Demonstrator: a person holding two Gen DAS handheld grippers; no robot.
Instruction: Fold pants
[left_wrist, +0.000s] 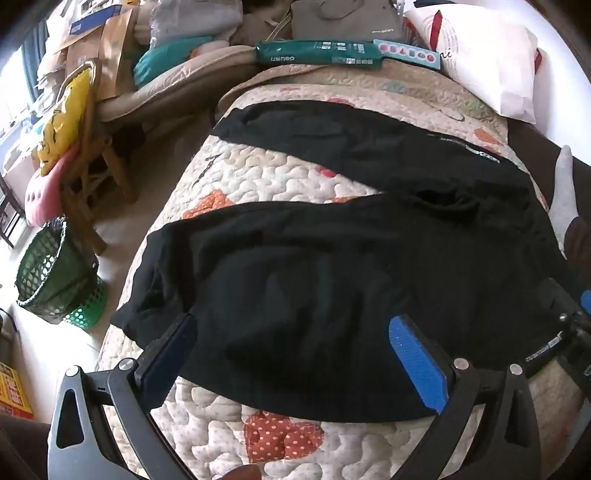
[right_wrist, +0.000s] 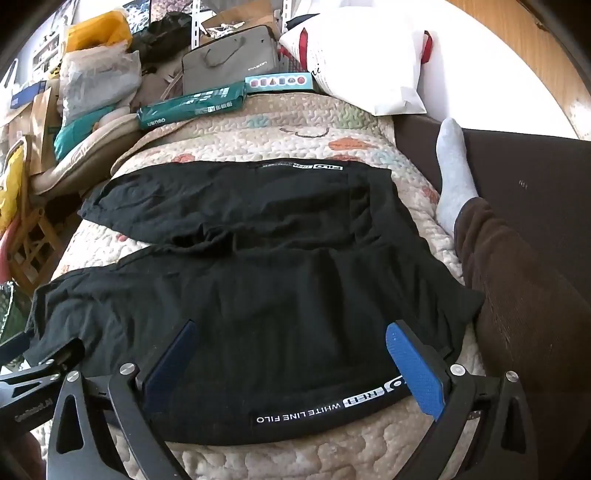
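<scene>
Black pants (left_wrist: 314, 280) lie spread flat on a quilted bedspread (left_wrist: 258, 173), legs apart and running to the left, waist to the right. In the right wrist view the pants (right_wrist: 258, 295) show a white-lettered strip along the near leg's edge. My left gripper (left_wrist: 291, 325) is open and empty, hovering over the near leg toward its cuff. My right gripper (right_wrist: 291, 332) is open and empty over the near leg toward the waist. The right gripper's body (left_wrist: 569, 325) shows at the left wrist view's right edge.
A person's socked foot (right_wrist: 452, 173) and brown-trousered leg (right_wrist: 517, 295) rest at the bed's right side. A white pillow (right_wrist: 362, 55), a green box (right_wrist: 192, 105) and bags crowd the bed's far end. A green basket (left_wrist: 51, 273) and wooden chair (left_wrist: 96, 177) stand left.
</scene>
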